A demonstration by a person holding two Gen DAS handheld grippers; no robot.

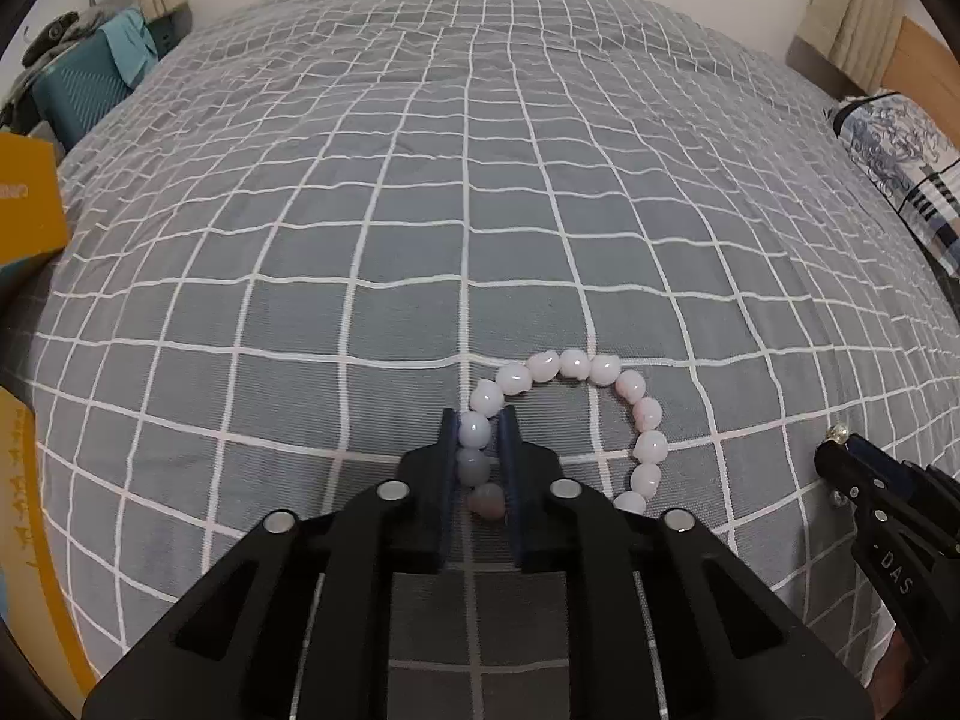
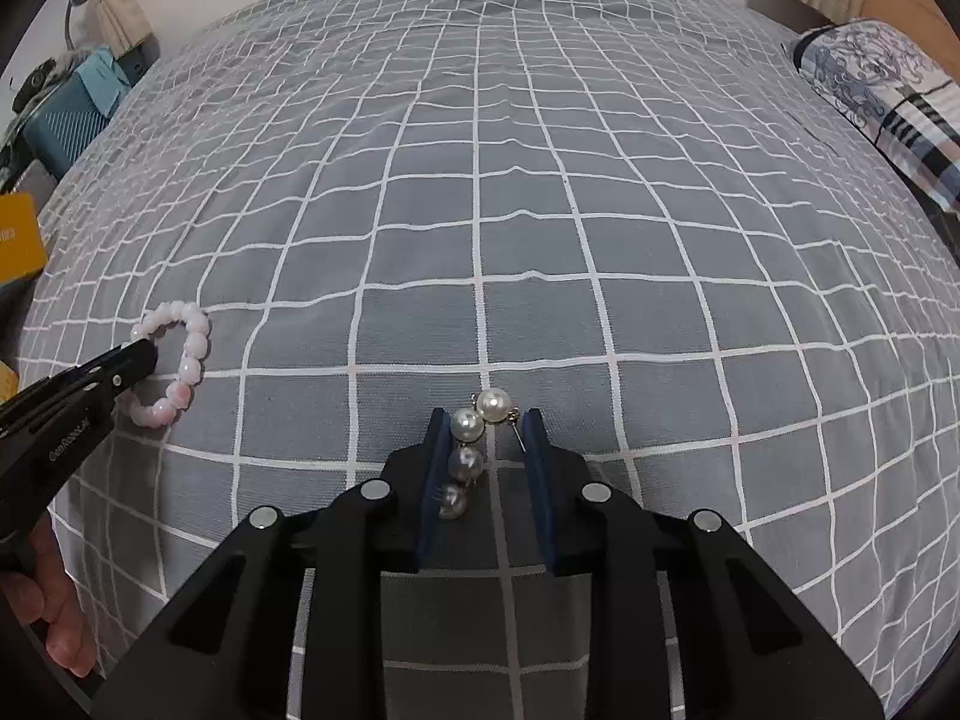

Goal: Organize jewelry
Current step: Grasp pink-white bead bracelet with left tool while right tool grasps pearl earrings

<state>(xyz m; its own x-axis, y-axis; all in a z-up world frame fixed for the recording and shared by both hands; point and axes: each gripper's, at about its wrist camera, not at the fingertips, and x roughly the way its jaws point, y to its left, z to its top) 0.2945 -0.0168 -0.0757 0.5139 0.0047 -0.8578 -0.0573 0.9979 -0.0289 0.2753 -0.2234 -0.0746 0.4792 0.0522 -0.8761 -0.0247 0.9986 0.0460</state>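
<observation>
The left claw reads "GenRobot.AI"; right claw reads "DAS".

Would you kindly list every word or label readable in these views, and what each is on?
"DAS": end of a white print on the right gripper, its start hidden.
White print on the left gripper: too blurred to read.
White print on the yellow box: cut off, unreadable.

A grey bedspread with a white grid is lying beneath and ahead of the tool — filling most of the view. A patterned pillow is sitting far off to its right; a yellow box and a teal case are sitting far left.
</observation>
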